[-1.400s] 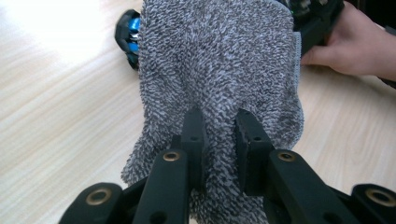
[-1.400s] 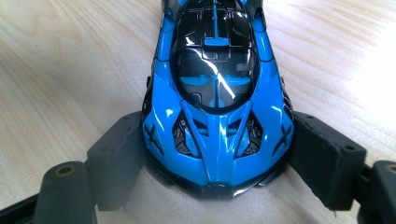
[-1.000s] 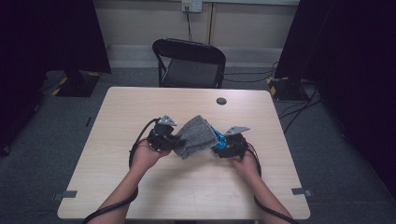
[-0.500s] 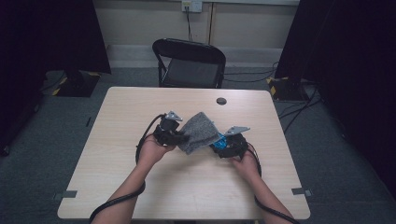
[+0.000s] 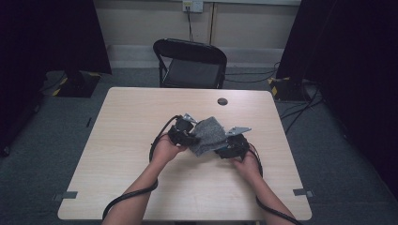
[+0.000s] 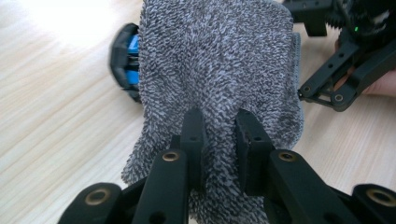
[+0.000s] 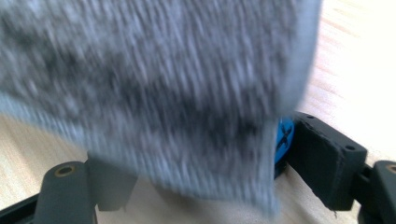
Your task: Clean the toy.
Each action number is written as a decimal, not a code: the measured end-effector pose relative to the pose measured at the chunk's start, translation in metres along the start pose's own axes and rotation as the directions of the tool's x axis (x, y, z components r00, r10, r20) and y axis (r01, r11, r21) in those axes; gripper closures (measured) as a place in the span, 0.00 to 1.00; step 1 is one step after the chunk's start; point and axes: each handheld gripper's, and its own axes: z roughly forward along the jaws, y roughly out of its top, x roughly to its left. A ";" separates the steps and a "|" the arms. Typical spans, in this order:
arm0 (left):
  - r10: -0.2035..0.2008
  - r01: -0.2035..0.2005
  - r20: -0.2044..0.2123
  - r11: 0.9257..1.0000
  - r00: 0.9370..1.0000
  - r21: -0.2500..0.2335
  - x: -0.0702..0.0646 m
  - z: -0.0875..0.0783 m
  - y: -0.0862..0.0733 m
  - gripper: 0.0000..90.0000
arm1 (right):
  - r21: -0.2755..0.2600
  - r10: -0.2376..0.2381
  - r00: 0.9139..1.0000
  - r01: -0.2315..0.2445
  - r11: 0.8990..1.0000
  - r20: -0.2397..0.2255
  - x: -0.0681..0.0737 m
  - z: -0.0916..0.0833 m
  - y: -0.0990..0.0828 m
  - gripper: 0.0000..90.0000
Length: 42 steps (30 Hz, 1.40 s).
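the person's forearms reach in over the near edge of the wooden table [image 5: 141, 187], each hand gripping a tool, and between them hangs a grey towel [image 5: 207, 136], raised a little off the middle of the tabletop, i'd guess to spread or fold it. the left gripper [image 5: 184, 133] has its jaws pinched on a bunched ridge of the cloth near one edge, which looks like the anchor for the move. the right gripper [image 5: 233, 144] sits under the towel's other side; its jaws stand wide apart with the cloth draped over them, so whether it grips anything i can't tell. the towel is nubbly terry, speckled grey, soft and floppy. farther off a small dark disc [image 5: 222, 101] lies on the table, and beyond it stands a black folding chair [image 5: 190, 63].
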 end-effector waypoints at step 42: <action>-0.052 0.065 -0.140 0.994 0.989 0.085 0.023 0.022 0.018 0.84 | 0.000 -0.001 1.000 0.001 1.000 0.002 0.000 0.000 0.000 0.25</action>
